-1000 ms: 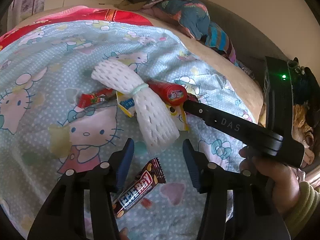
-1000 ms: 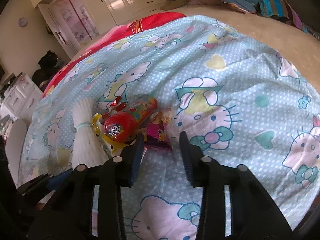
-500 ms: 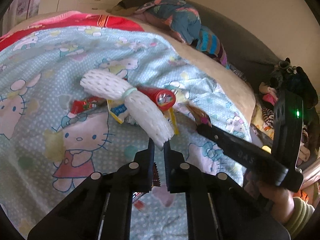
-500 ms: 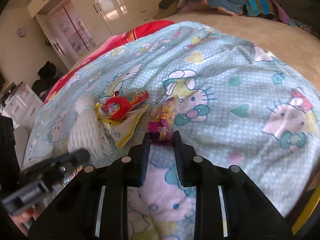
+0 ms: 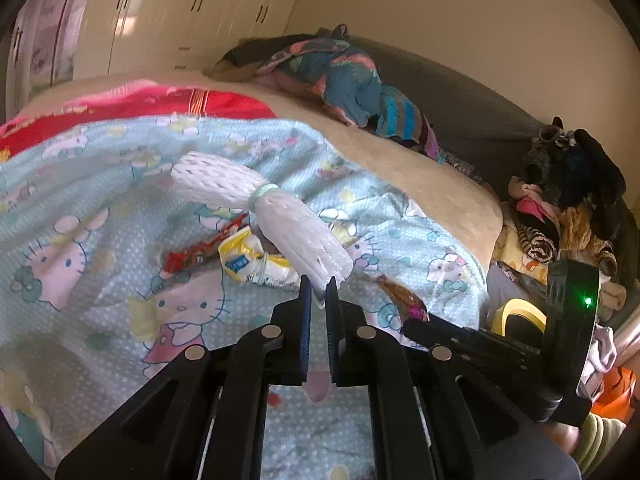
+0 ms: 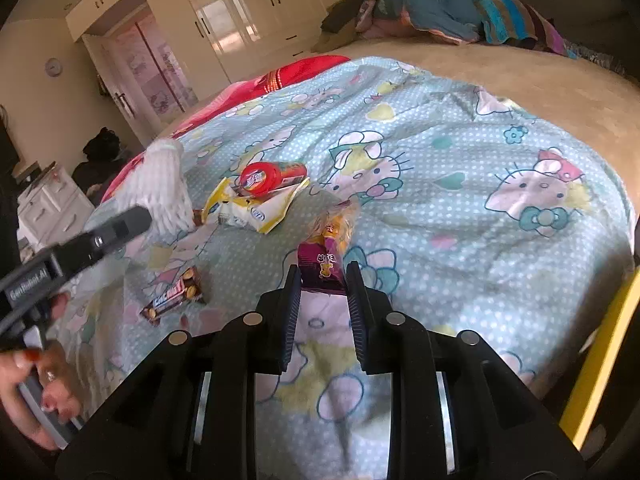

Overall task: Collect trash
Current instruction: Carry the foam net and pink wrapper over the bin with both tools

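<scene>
The left gripper [image 5: 319, 294] has just been closing, and now it is pinching the near end of the white foam net [image 5: 276, 220], which is lifting off the bed where a second ago it was lying flat. The energy bar [image 6: 173, 295] that sat between those jaws earlier is staying behind on the blanket [image 6: 460, 208]. The right gripper [image 6: 323, 280] is pulling back toward the bed's edge, pressed onto the purple wrapper [image 6: 324, 264], which is coming away from the pile it was touching before.

The blanket is pale blue with cartoon cats, spreading over a beige bed, a red cover [image 5: 132, 106] showing at the far side. Cream wardrobes [image 6: 256, 4] are lining the far wall, and bundled clothes [image 5: 344, 76] are heaped at the headboard.

The red tube [image 6: 268, 176] and yellow packet [image 6: 256, 208] are lying together mid-blanket, well ahead of the right gripper, and the net is hanging just beside them. The bar is lying apart, nearer the person's hand [image 6: 36, 396].
</scene>
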